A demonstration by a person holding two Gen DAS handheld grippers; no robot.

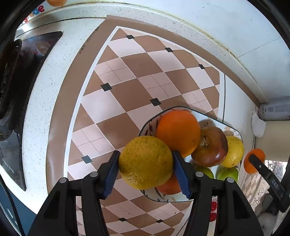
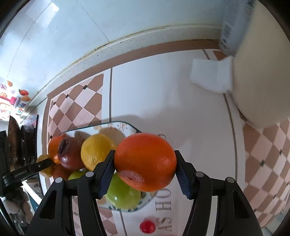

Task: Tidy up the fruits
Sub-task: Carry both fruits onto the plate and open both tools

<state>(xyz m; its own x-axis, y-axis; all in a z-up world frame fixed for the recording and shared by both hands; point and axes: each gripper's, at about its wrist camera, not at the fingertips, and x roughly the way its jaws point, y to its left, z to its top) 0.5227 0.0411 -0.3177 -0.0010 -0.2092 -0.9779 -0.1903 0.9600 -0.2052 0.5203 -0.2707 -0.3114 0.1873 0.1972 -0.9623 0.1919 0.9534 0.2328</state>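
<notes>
plate (image 1: 233,129) half hidden, green apples (image 1: 227,173) occluded

Home kitchen: speckled countertop (image 1: 54,76), tiled wall (image 2: 76,23), fruit plate (image 1: 147,127).

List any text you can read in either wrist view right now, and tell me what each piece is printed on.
"S HO" above "AS": large grey letters on the white mat panel, cut off by the fingers and the frame edge, so the words are incomplete.
"de": coloured letters on the wall sticker, partly cut off.
Small print along the mat's brown border: too small to read.
Label on the roll's wrapper: too blurred to read.
</notes>
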